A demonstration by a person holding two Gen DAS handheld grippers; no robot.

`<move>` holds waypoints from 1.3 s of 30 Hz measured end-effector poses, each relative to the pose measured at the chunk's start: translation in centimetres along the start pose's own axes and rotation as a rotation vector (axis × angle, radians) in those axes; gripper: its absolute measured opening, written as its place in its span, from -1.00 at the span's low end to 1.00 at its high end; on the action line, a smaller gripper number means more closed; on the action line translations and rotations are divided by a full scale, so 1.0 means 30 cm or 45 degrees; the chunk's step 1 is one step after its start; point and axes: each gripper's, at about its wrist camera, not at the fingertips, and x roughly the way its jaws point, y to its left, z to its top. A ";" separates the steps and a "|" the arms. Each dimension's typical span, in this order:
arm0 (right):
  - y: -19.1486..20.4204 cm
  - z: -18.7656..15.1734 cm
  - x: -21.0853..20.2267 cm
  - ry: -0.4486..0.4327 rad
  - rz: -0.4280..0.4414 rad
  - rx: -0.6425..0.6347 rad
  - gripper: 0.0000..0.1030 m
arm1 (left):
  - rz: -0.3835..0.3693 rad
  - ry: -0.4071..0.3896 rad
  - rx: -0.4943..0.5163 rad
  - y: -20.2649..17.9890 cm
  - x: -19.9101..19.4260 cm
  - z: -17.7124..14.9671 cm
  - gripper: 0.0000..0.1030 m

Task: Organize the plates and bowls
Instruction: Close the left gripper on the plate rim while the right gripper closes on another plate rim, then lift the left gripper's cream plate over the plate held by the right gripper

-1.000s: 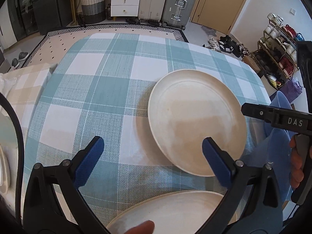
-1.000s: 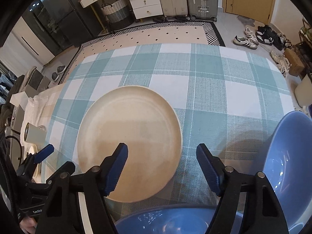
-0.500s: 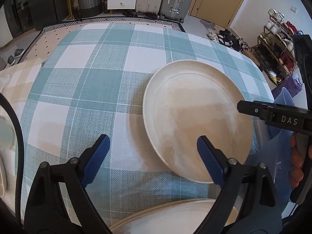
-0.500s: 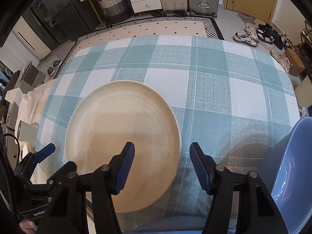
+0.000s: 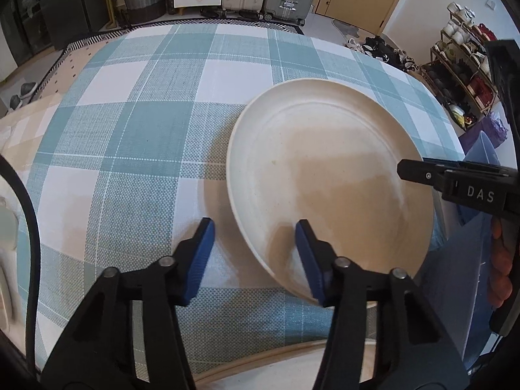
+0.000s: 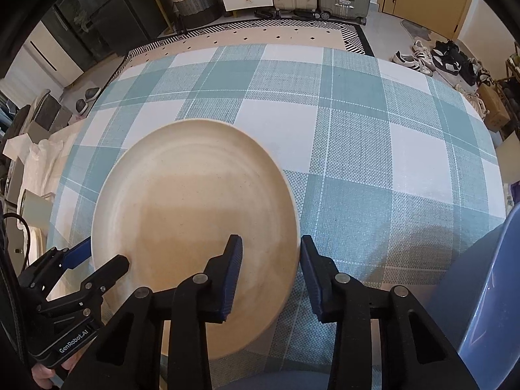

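Observation:
A large cream plate (image 5: 328, 175) lies on the checked tablecloth; it also shows in the right wrist view (image 6: 195, 214). My left gripper (image 5: 255, 253) is open and straddles the plate's near left rim, one finger over the plate, one outside. My right gripper (image 6: 271, 273) is open and straddles the plate's near right rim the same way. Each gripper shows in the other's view: the right gripper (image 5: 455, 182) and the left gripper (image 6: 78, 256). A second cream plate (image 5: 292, 370) lies at the near edge below my left gripper.
A blue bowl (image 6: 487, 292) stands to the right of the plate; another blue bowl's rim (image 6: 276, 382) peeks under my right gripper. The teal-and-white cloth (image 6: 357, 149) covers the table. A white cup (image 6: 32, 208) sits at the far left edge.
Both grippers have moved forward and down to the plate's rim and their fingers have narrowed around it. The plate has not moved.

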 end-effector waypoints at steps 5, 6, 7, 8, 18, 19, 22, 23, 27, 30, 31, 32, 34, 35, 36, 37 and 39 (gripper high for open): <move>-0.007 -0.002 -0.001 -0.018 -0.007 0.006 -0.44 | -0.002 -0.008 0.033 -0.014 -0.004 -0.006 -0.49; -0.010 -0.002 -0.002 -0.020 -0.002 0.012 -0.45 | -0.003 -0.011 0.044 -0.019 -0.006 -0.008 -0.54; -0.012 -0.002 -0.002 -0.022 0.000 0.015 -0.45 | 0.010 -0.015 0.051 -0.024 -0.007 -0.009 -0.54; -0.013 -0.003 -0.003 -0.025 0.001 0.017 -0.45 | 0.017 -0.018 0.055 -0.027 -0.008 -0.009 -0.54; -0.013 -0.015 -0.012 -0.075 -0.018 0.003 -0.58 | 0.005 -0.053 0.052 -0.023 -0.023 -0.013 -0.55; -0.013 -0.016 -0.015 -0.083 -0.020 0.002 -0.59 | 0.007 -0.062 0.051 -0.023 -0.029 -0.013 -0.55; -0.014 -0.019 -0.027 -0.106 -0.015 0.004 -0.60 | 0.012 -0.090 0.050 -0.023 -0.045 -0.009 -0.55; -0.013 -0.020 -0.030 -0.112 -0.014 0.004 -0.60 | 0.013 -0.099 0.051 -0.023 -0.052 -0.008 -0.55; -0.008 -0.024 -0.049 -0.140 -0.005 0.008 -0.60 | 0.021 -0.136 0.052 -0.023 -0.084 -0.010 -0.55; -0.002 -0.032 -0.072 -0.169 0.016 0.002 -0.60 | 0.032 -0.163 0.047 -0.020 -0.113 -0.019 -0.55; 0.003 -0.036 -0.082 -0.179 0.019 -0.004 -0.60 | 0.033 -0.172 0.043 -0.016 -0.123 -0.021 -0.55; 0.009 -0.040 -0.092 -0.192 0.021 -0.012 -0.60 | 0.033 -0.181 0.039 -0.012 -0.135 -0.025 -0.55; 0.024 -0.047 -0.115 -0.218 0.023 -0.028 -0.60 | 0.036 -0.200 0.032 -0.004 -0.159 -0.032 -0.55; 0.031 -0.050 -0.125 -0.226 0.025 -0.032 -0.60 | 0.038 -0.209 0.030 0.000 -0.172 -0.035 -0.55; 0.039 -0.054 -0.135 -0.235 0.027 -0.039 -0.60 | 0.039 -0.218 0.026 0.004 -0.184 -0.038 -0.55; 0.048 -0.058 -0.146 -0.244 0.028 -0.046 -0.60 | 0.040 -0.225 0.024 0.008 -0.196 -0.042 -0.55; 0.065 -0.066 -0.166 -0.260 0.029 -0.060 -0.60 | 0.042 -0.240 0.018 0.018 -0.223 -0.052 -0.55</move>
